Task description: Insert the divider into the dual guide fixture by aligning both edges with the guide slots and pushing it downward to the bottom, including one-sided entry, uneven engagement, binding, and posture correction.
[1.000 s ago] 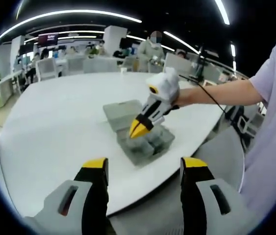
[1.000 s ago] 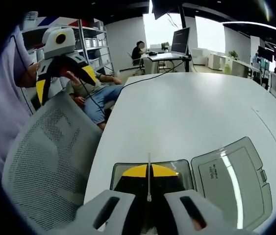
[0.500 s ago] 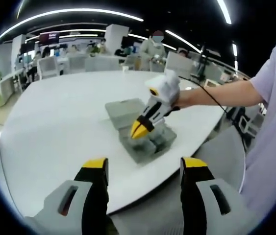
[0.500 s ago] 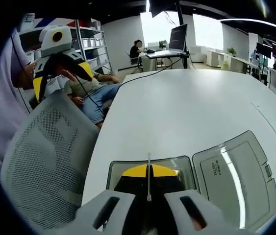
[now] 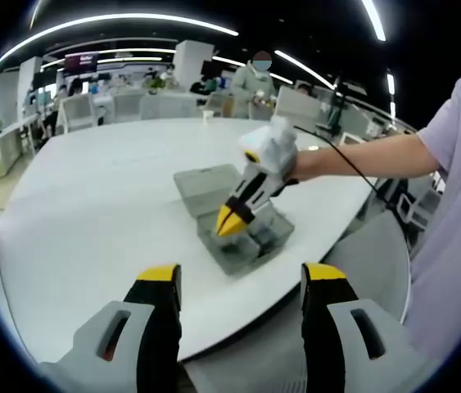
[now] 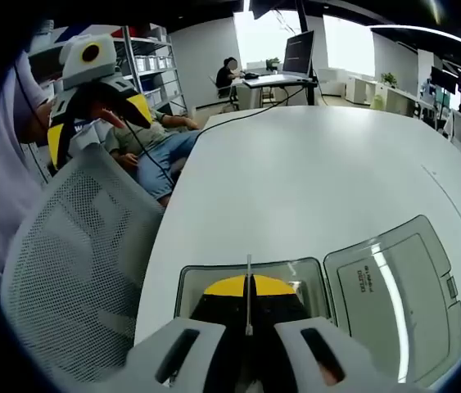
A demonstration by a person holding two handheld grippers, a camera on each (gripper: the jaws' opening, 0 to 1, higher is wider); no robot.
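Smooth white table (image 5: 91, 213), grey box (image 5: 242, 233), thin divider (image 6: 249, 295)

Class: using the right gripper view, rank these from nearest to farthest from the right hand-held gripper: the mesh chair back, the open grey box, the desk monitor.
1. Open grey box, directly beneath the right hand-held gripper.
2. Mesh chair back, on the left.
3. Desk monitor, far across the room.

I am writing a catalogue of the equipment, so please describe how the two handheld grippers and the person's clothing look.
Both grippers have light grey bodies, black jaws and yellow tips. The left gripper shows dark slots in its grey jaw housings; in the right gripper view its grey top carries a yellow-ringed round mark. The right gripper tapers to a point, and a black cable trails from it. The person wears a short pale lilac sleeve.
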